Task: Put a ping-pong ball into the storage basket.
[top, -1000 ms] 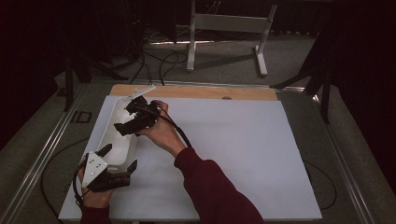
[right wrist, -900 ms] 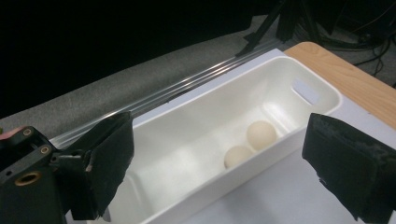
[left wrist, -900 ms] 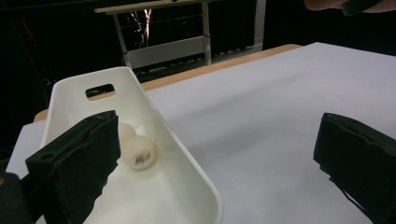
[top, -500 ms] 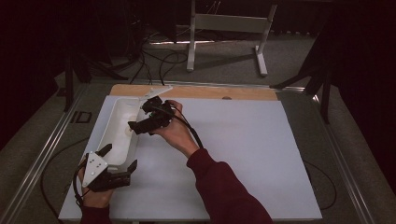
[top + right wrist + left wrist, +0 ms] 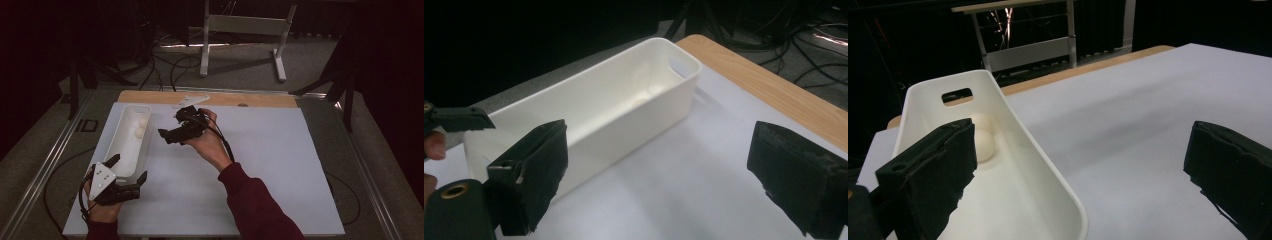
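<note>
Left hand-held gripper point(image 5: 127, 171) seen from the high view at the near left of the bench point(image 5: 280, 165), gaping wide and holding nothing, one jaw raised over the near end of the long white bin point(image 5: 116, 146), the other outside the bin's right wall above the white sheet. Confirmed in the left gripper view point(image 5: 1083, 175): one black jaw over the bin's point(image 5: 1048, 172) inside, the other well apart over the bare bench point(image 5: 1128, 115), the bin's right wall between them. Right hand-held gripper point(image 5: 172, 131) held just right of the bin's far half in the high view, raised off the bench, jaws spread and empty; spread plain in the right gripper view point(image 5: 656, 175), with the bin point(image 5: 624, 112) lying ahead and to the left. Two pale round balls point(image 5: 139, 128) made out in the high view in the bin's far half, close together; shown nearer in the left gripper view as two balls point(image 5: 982, 142) touching below the handle slot, partly covered by the left jaw. Barely told in the right gripper view, where the near wall hid most of the bin's floor and left a faint pale shape point(image 5: 640, 102) near the far end. Small flat pale piece point(image 5: 191, 100) seen in the high view at the bench's wooden far edge, too dim to name. Far surroundings dark; cables and a white stand point(image 5: 240, 25) on the floor beyond. Left hand point(image 5: 102, 210) cut off by the bottom edge of the high view.
</note>
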`<state>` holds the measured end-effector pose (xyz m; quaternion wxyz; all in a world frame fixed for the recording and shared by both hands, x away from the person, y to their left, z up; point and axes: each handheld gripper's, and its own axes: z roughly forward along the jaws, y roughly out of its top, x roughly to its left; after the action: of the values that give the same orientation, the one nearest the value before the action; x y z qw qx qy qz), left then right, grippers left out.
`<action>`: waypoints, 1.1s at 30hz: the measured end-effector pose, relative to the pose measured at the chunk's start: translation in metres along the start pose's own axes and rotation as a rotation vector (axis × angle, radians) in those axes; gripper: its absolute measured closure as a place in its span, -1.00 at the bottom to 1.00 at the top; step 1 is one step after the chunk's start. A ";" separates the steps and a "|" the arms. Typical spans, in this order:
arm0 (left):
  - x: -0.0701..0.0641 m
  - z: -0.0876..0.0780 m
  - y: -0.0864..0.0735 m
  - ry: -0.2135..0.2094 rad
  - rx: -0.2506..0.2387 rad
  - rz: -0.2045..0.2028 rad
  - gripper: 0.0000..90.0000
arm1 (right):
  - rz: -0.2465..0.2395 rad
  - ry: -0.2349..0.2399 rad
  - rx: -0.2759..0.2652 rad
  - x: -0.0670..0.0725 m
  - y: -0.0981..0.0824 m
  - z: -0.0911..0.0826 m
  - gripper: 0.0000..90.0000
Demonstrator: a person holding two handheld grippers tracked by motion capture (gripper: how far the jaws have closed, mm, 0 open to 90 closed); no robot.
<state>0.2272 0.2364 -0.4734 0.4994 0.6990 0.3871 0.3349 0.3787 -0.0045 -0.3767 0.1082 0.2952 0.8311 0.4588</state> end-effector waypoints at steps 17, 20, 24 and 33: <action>-0.003 0.004 0.000 -0.012 0.017 0.013 -0.97 | 0.038 -0.087 -0.054 -0.033 -0.037 -0.061 -0.79; -0.003 0.004 0.000 -0.014 0.017 0.010 -0.97 | 0.050 -0.098 -0.058 -0.037 -0.044 -0.069 -0.79; -0.004 0.005 0.000 -0.015 0.021 0.012 -0.97 | 0.071 -0.137 -0.061 -0.048 -0.062 -0.085 -0.79; -0.003 0.006 0.001 -0.013 0.018 0.007 -0.97 | 0.099 -0.158 -0.062 -0.059 -0.087 -0.103 -0.80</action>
<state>0.2309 0.2313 -0.4746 0.4945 0.7069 0.3845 0.3284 0.3454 -0.1465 -0.3962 0.1598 0.3677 0.7897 0.4644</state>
